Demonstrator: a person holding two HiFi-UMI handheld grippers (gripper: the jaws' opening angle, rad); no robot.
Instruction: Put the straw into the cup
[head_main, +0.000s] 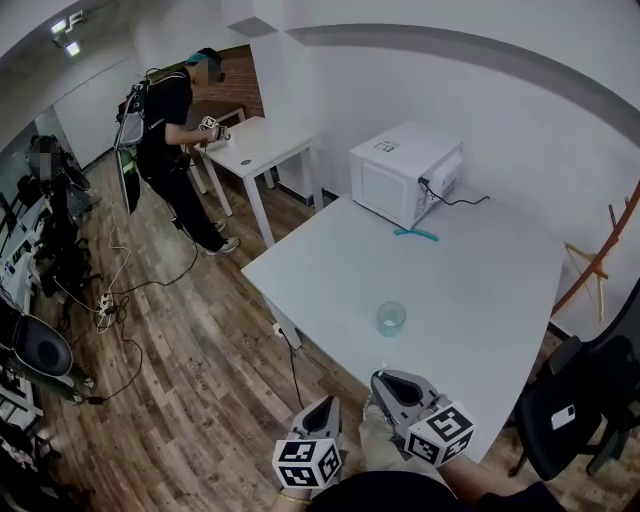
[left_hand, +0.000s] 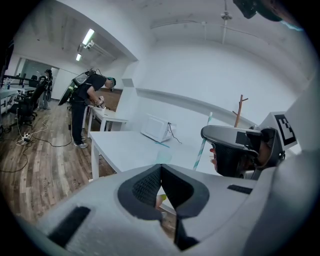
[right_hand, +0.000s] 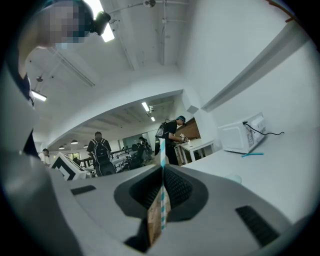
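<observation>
Right gripper (right_hand: 162, 172) on straw (right_hand: 162, 150) (cup (head_main: 391, 318) ahead)

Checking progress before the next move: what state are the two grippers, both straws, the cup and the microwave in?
right gripper: shut on striped straw, which stands upright.
left gripper: shut, empty.
cup: upright on table, no straw inside.
microwave: door closed.
loose straw: lying flat beside microwave.
</observation>
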